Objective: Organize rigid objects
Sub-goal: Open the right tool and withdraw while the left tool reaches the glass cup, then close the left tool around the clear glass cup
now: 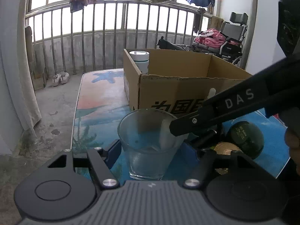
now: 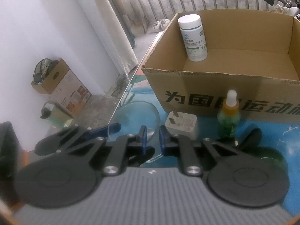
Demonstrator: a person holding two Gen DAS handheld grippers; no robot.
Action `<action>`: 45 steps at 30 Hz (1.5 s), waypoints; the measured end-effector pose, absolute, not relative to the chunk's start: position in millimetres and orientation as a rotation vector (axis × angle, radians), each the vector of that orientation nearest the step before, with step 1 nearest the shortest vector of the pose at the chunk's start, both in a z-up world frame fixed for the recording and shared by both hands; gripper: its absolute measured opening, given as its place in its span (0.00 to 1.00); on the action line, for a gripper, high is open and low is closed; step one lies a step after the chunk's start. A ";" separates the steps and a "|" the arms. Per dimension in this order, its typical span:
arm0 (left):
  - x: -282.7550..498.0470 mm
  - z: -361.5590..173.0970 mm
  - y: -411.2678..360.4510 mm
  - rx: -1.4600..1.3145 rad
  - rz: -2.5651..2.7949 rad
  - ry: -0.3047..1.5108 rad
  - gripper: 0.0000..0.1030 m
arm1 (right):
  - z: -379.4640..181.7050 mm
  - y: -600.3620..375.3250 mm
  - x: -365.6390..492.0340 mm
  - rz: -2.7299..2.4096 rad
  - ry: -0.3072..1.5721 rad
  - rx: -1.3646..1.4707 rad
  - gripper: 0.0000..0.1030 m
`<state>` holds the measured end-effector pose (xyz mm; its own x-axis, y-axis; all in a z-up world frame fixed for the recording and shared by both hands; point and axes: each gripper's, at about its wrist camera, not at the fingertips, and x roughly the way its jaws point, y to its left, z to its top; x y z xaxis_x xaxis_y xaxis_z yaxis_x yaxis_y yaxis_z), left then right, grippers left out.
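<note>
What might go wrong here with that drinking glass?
1. The right claw pinches only the thin rim of the glass tumbler; if lifted that way, the smooth glass may slip or swing.
2. The tumbler stands near the table edge, so a nudge could send it to the floor.
3. The dropper bottle stands upright close by and could be knocked over.

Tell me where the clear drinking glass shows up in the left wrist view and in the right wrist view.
Left wrist view: the drinking glass stands at lower centre, upright on the table.
Right wrist view: the drinking glass sits left of centre, partly hidden behind the tool.
Shared landmark: the cardboard box with black printed characters stands just behind the glass in both.
</note>
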<state>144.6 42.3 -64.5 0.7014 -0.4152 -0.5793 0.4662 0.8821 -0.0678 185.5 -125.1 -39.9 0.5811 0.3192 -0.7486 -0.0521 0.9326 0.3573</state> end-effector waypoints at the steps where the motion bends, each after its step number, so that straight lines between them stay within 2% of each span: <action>1: 144.5 -64.2 41.5 0.084 -0.487 0.626 0.69 | -40.0 -124.7 185.7 0.222 0.929 0.312 0.12; 22: 102.1 -55.5 46.9 0.073 -0.456 0.699 0.69 | -29.4 -121.2 140.8 0.298 0.974 0.316 0.14; 45: 119.0 -77.4 39.7 0.103 -0.493 0.715 0.70 | -33.8 -114.9 155.0 0.292 0.978 0.255 0.16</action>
<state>119.0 39.7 -77.4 0.6466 -0.3979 -0.6509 0.4667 0.8812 -0.0751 155.0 -114.9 -33.8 0.5253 0.3543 -0.7737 -0.1271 0.9317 0.3403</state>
